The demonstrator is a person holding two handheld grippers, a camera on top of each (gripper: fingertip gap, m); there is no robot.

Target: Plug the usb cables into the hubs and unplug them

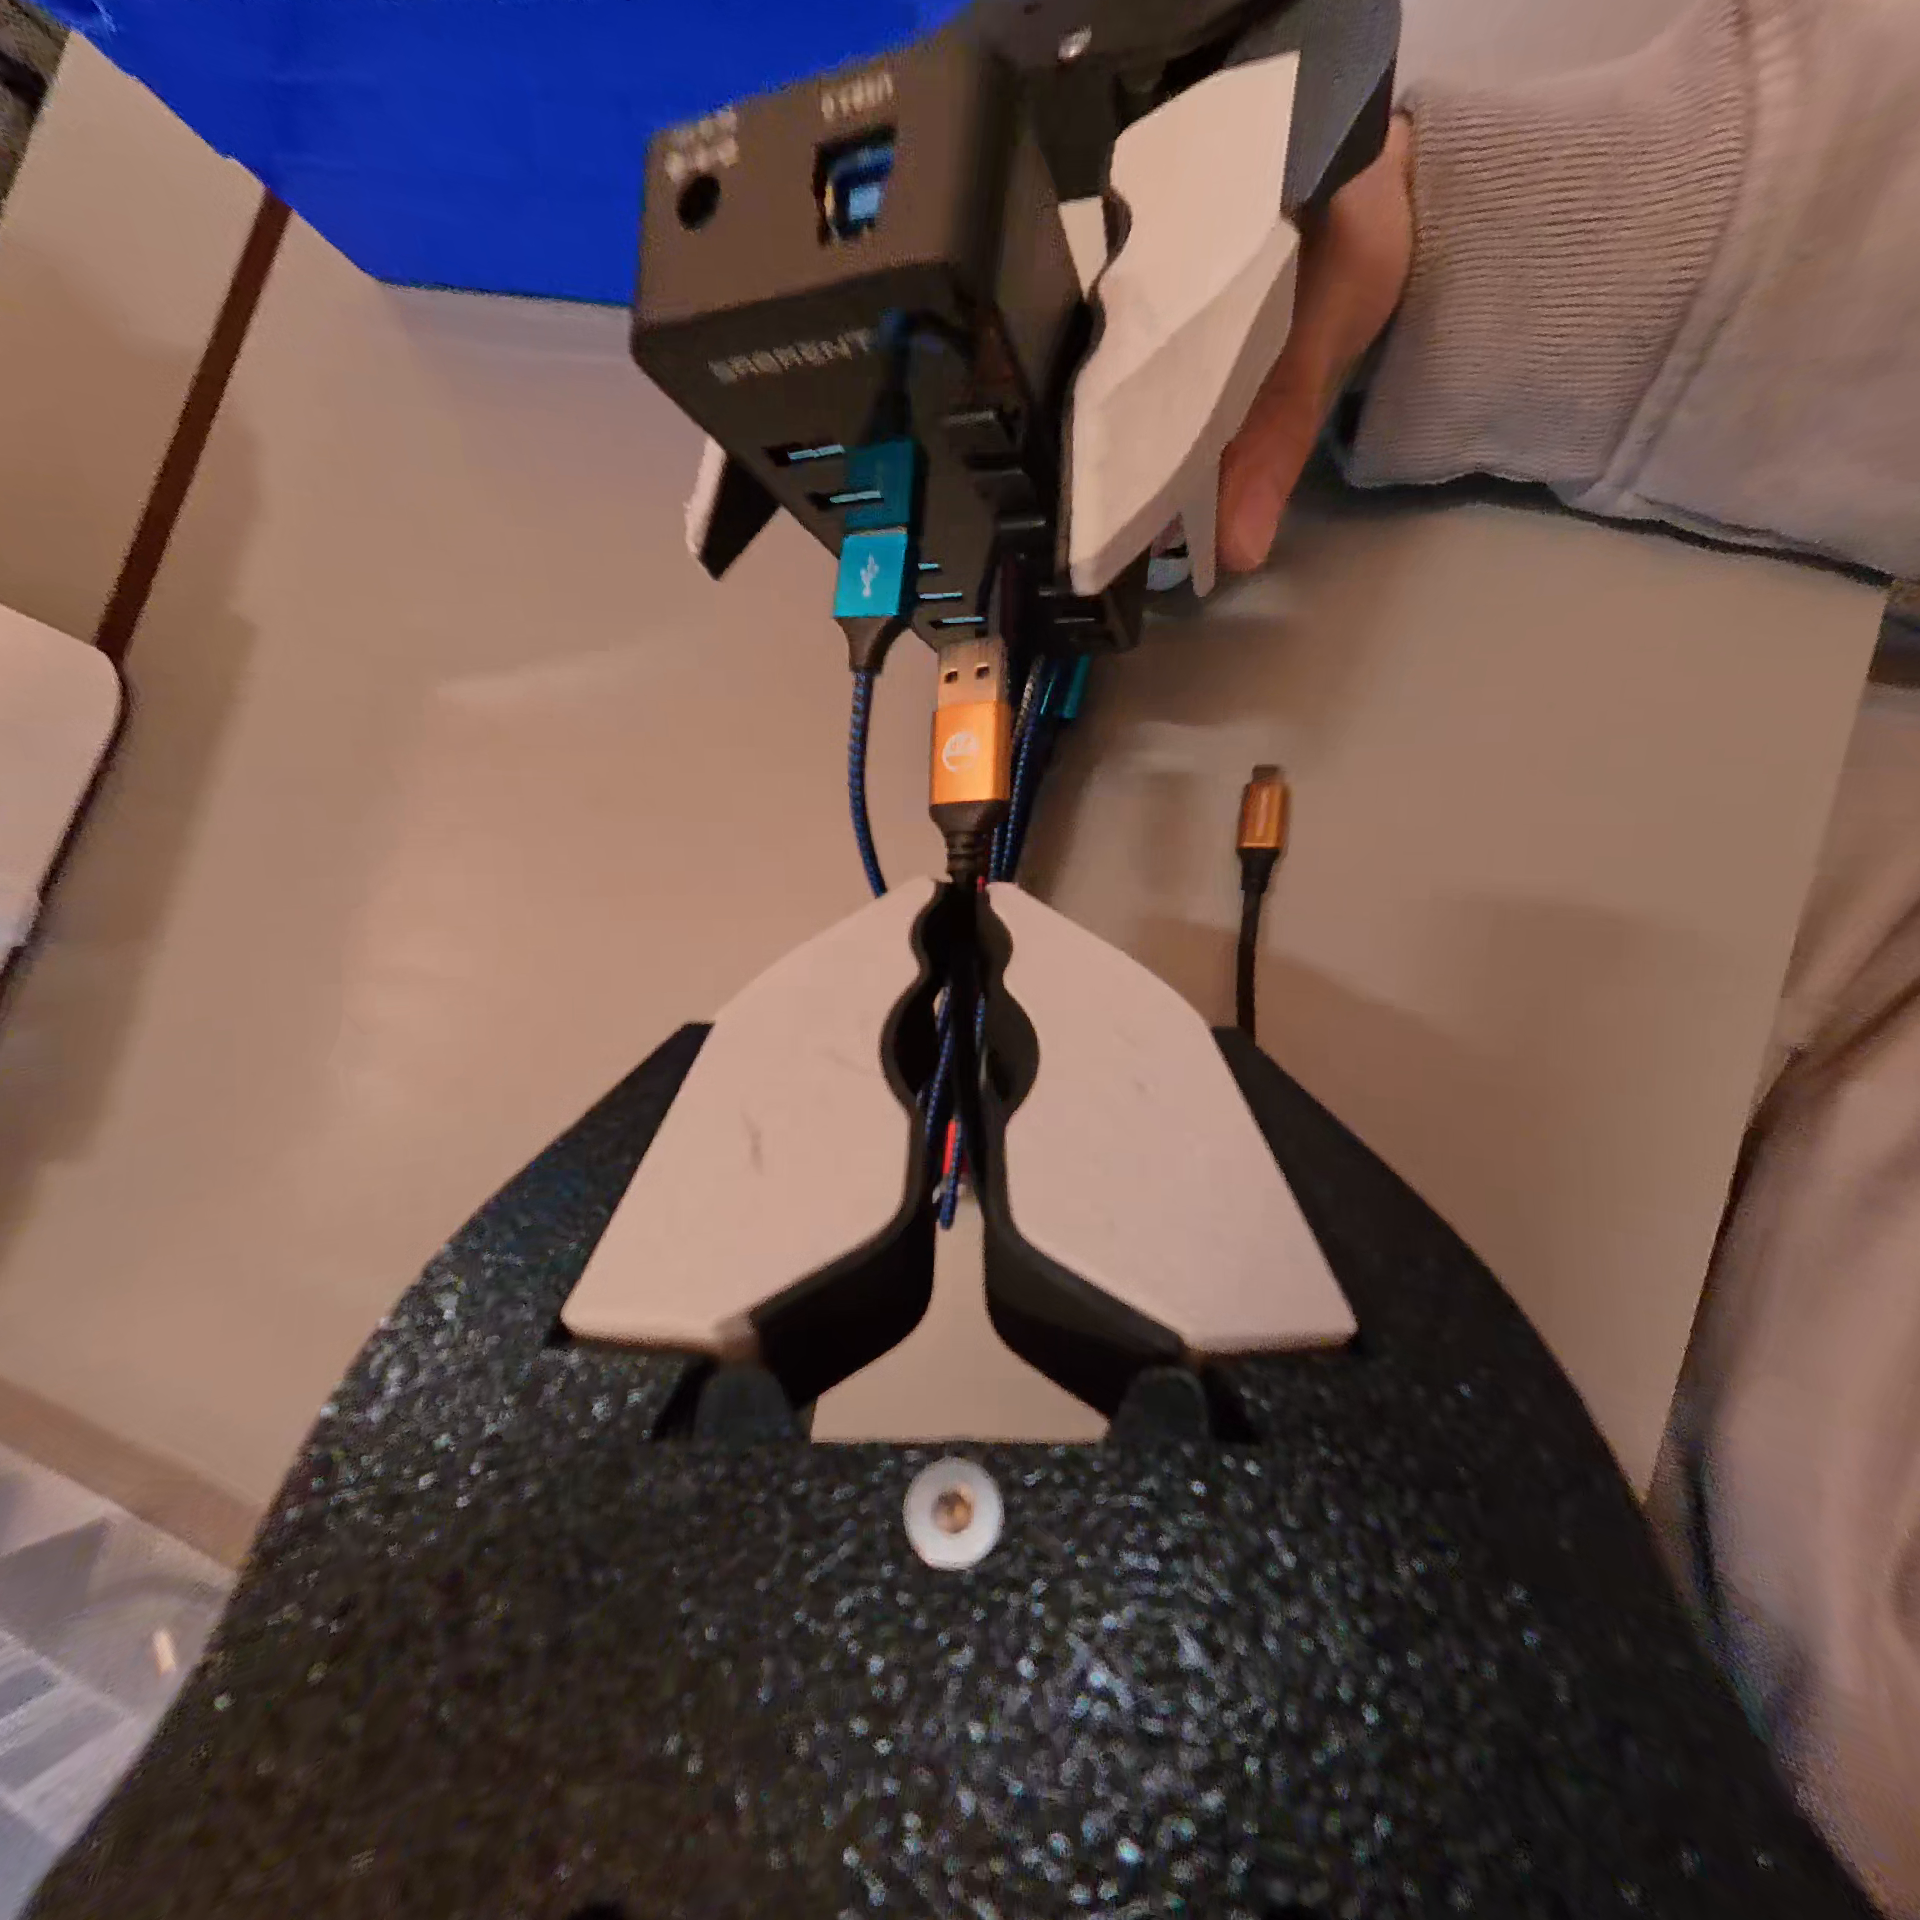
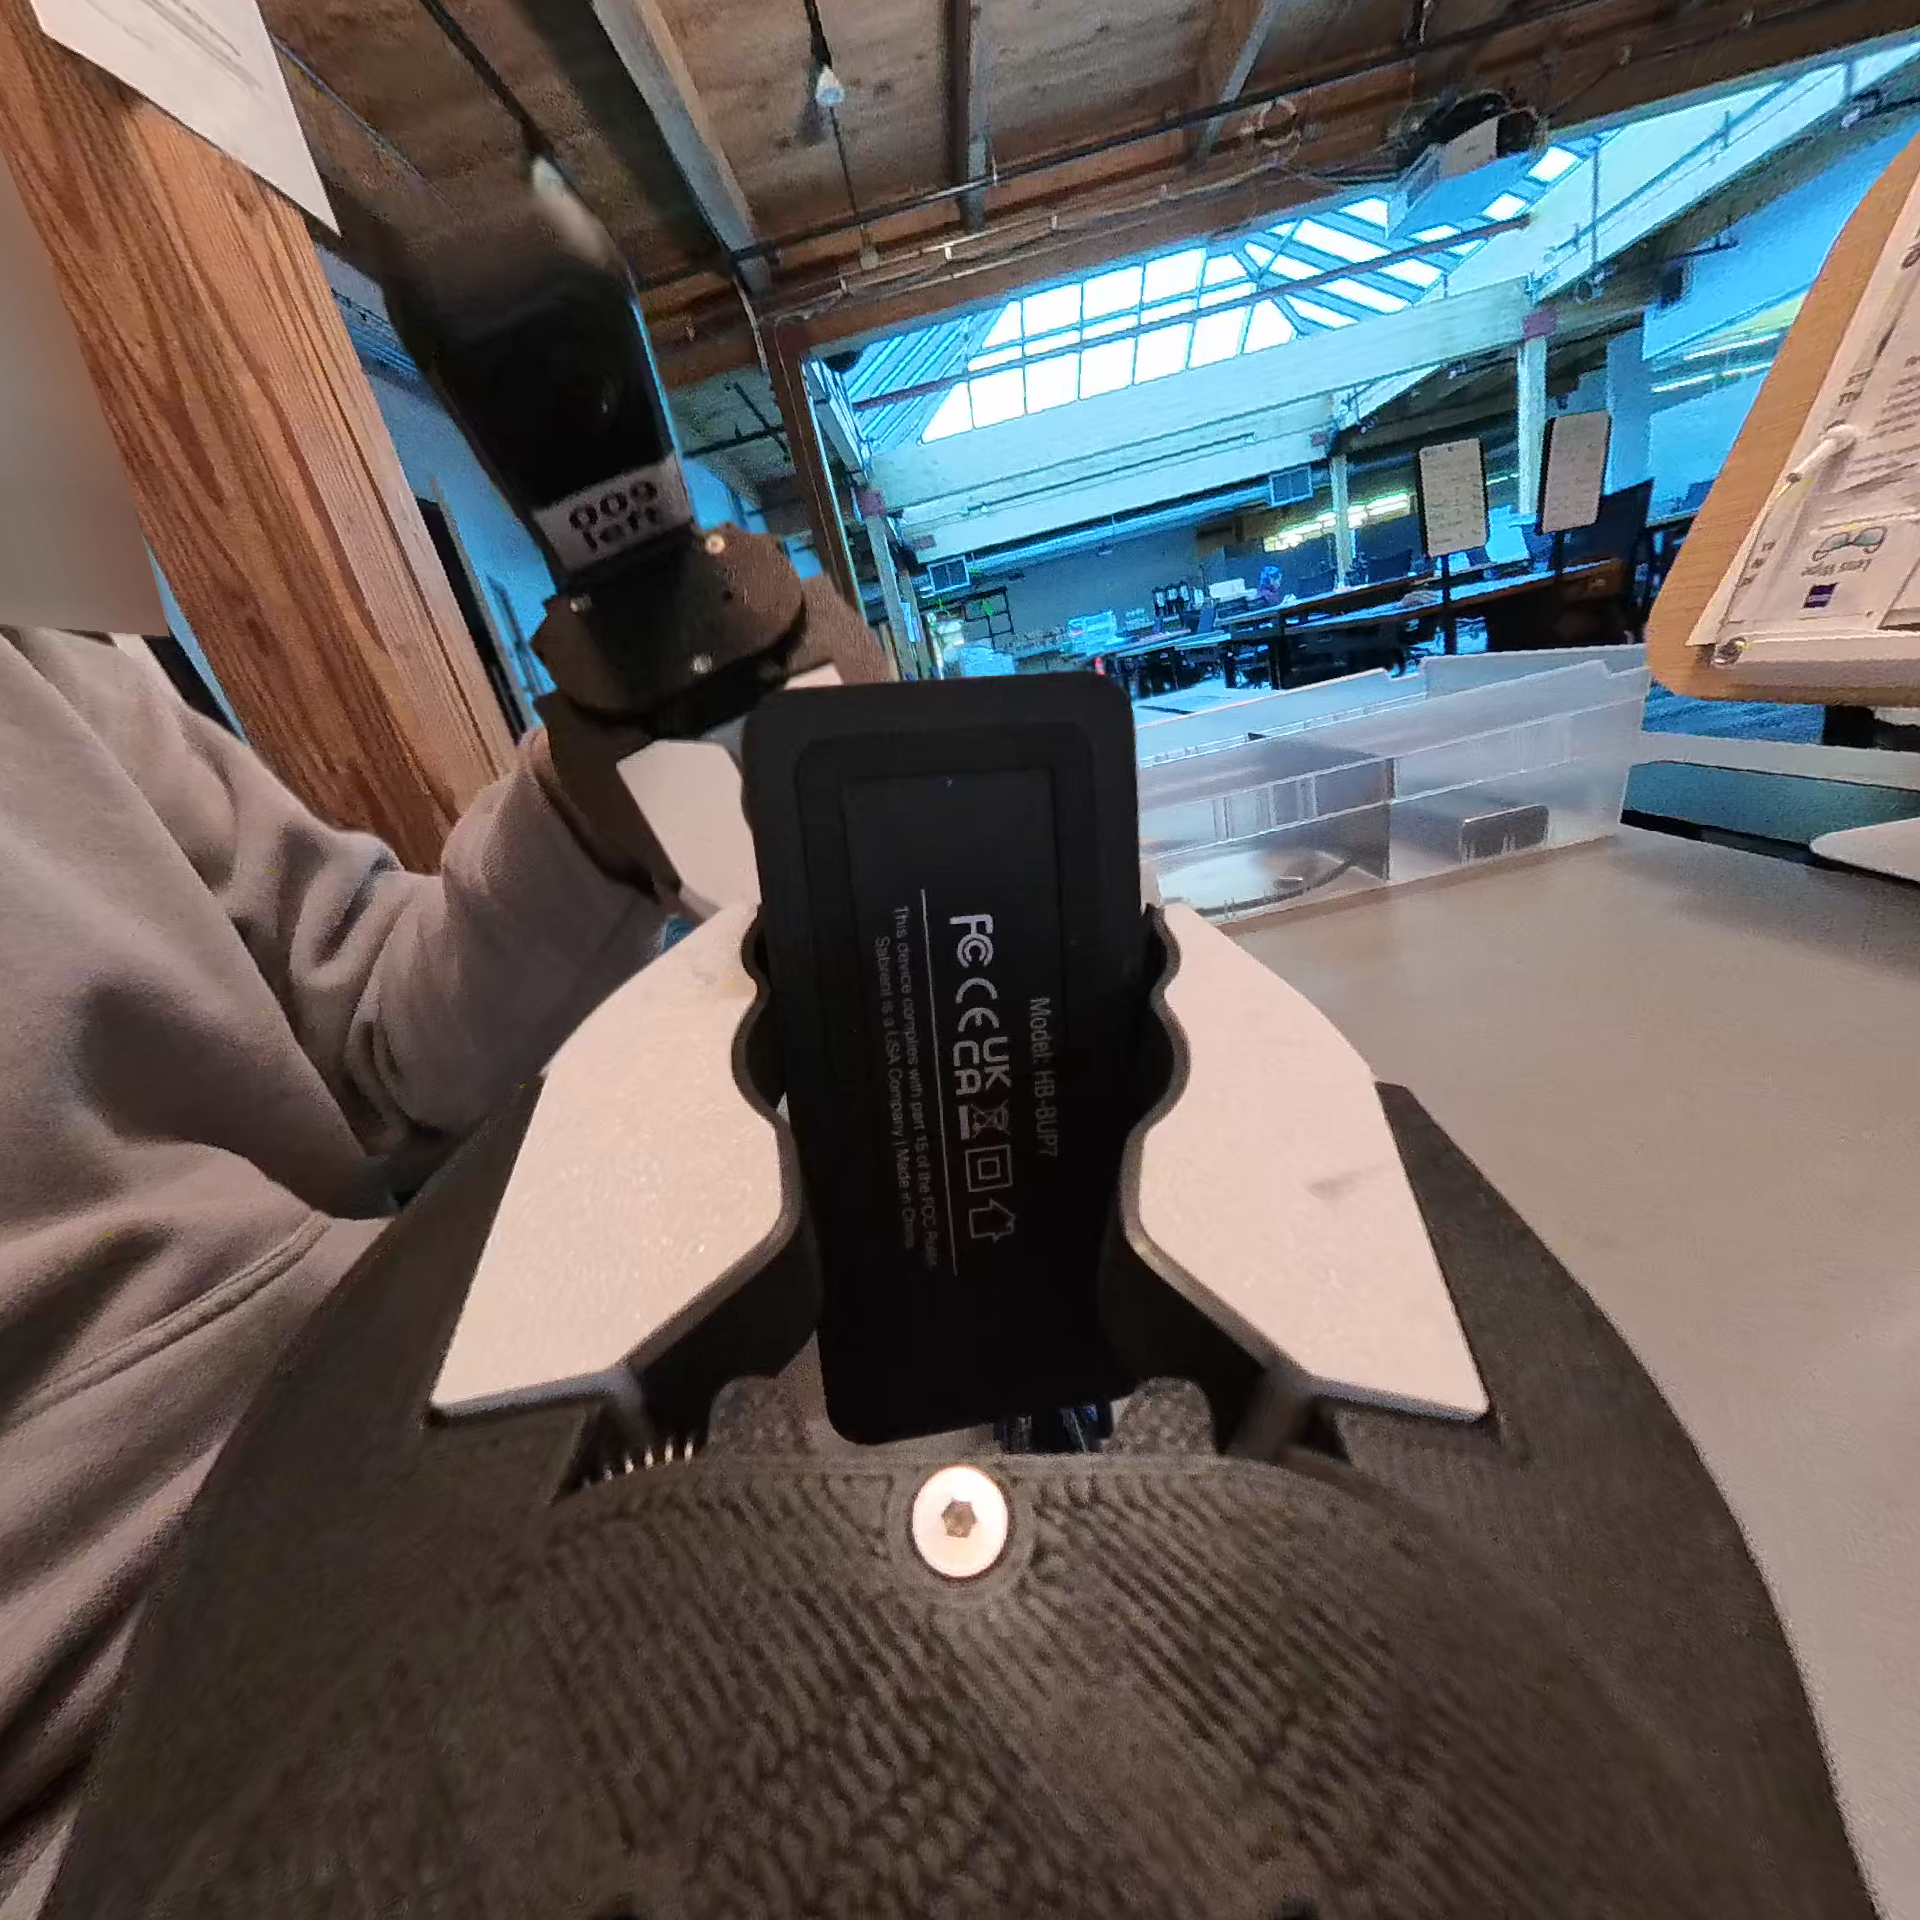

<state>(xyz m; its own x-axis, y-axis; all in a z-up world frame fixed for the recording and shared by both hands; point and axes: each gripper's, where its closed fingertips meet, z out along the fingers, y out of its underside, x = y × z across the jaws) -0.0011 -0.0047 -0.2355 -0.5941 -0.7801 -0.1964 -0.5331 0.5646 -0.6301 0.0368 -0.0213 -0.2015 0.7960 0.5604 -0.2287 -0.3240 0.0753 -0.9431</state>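
Note:
In the left wrist view my left gripper (image 1: pixel 966 894) is shut on the black braided cable just behind an orange USB plug (image 1: pixel 971 738). The plug's metal tip sits just below the ports of a black USB hub (image 1: pixel 831 343), outside them. A teal USB plug (image 1: pixel 876 540) is seated in the hub, its blue braided cable hanging down. The right gripper's white fingers (image 1: pixel 1164 416) clamp the hub from the right. In the right wrist view my right gripper (image 2: pixel 951 925) is shut on the hub (image 2: pixel 956 1039), whose labelled underside faces the camera. The left gripper (image 2: pixel 665 644) shows behind it.
An orange small-ended plug (image 1: pixel 1262 816) on a black cable lies on the beige table (image 1: pixel 520 831). Several blue braided cables pass through my left fingers. A person's grey sleeve (image 2: pixel 208 987) is at left. Clear plastic bins (image 2: pixel 1403 769) stand at the table's far edge. A blue surface (image 1: pixel 468 135) lies beyond.

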